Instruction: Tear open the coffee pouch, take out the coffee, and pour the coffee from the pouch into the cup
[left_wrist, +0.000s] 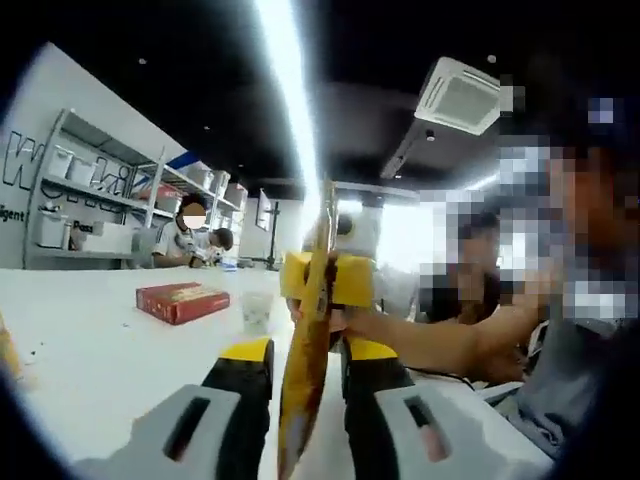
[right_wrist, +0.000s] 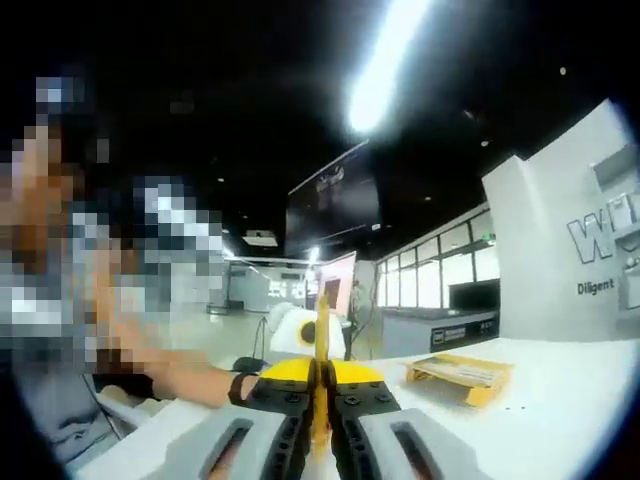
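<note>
Yellow pouch: we see the coffee pouch (left_wrist: 305, 370) edge-on in the left gripper view, a thin yellow-orange strip held up in the air above the white table (left_wrist: 90, 350).
Long axis: we read it as running lengthwise up the frame between the jaws, the top end leaning slightly right, the bottom end dropping past the lower edge of the view.
Left gripper: we note the left gripper (left_wrist: 307, 352) has its black, yellow-tipped jaws narrowed onto the pouch, one on each flat face.
Right gripper: in the right gripper view the right gripper (right_wrist: 320, 372) has its jaws pressed together on the same pouch (right_wrist: 321, 340), whose thin edge rises straight up from between the yellow tips.
Opposing grip: in the left gripper view we see the right gripper (left_wrist: 325, 280) facing us, its yellow tips on the upper part of the pouch, above the left gripper's hold, with a hand (left_wrist: 335, 318) and forearm behind it.
Cup: a small clear cup (left_wrist: 256, 310) stands on the table, left of the pouch and behind it.
Red box: lies flat on the table, left of the cup (left_wrist: 182, 301).
Yellow tray: we see it on the table in the right gripper view, to the right of the jaws (right_wrist: 460, 376).
Background: shelving (left_wrist: 100, 200) and seated people stand beyond the table.
</note>
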